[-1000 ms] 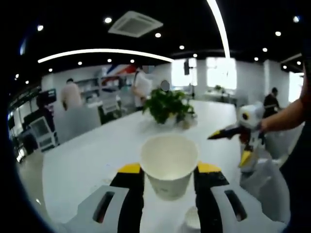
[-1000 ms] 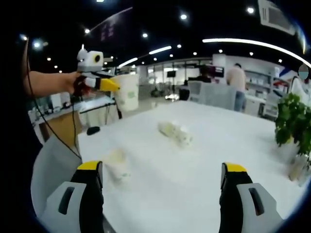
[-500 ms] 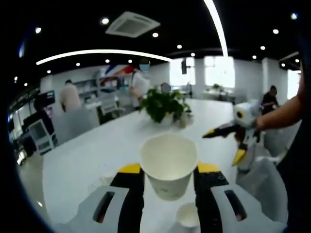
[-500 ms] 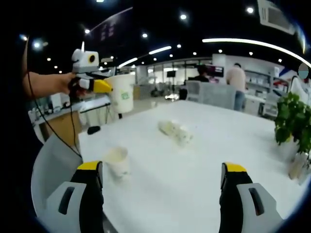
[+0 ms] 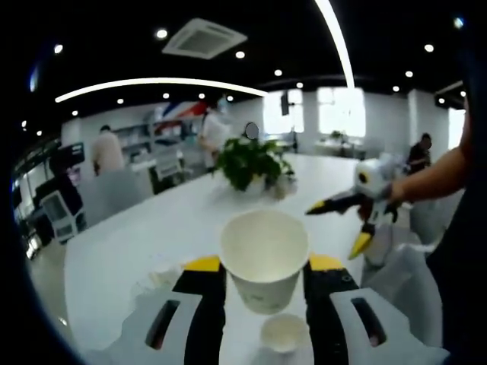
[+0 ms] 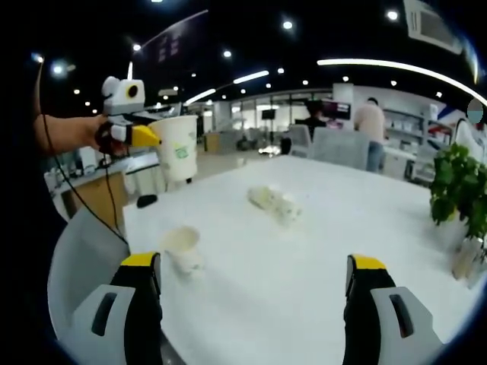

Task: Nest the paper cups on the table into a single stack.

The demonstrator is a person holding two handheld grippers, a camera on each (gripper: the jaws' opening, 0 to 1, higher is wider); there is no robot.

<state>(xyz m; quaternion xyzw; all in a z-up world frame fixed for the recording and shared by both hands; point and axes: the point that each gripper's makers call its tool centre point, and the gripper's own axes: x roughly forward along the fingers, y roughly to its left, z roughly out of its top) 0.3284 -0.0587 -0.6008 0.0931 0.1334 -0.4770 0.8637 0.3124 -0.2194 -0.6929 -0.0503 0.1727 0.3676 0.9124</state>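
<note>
Left gripper clamped on upright white paper cup — now carried above small standing cup; right gripper agape — nesting imminent.

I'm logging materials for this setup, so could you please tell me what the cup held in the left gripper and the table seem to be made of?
The white tapered cup clamped in the left gripper looks like matte paper: thin rolled rim, dull surface. The wide white table appears to be smooth laminate or painted board, given its even, faintly glossy top; the exact material is uncertain.

Held cup lower, nearer table cup.
</note>
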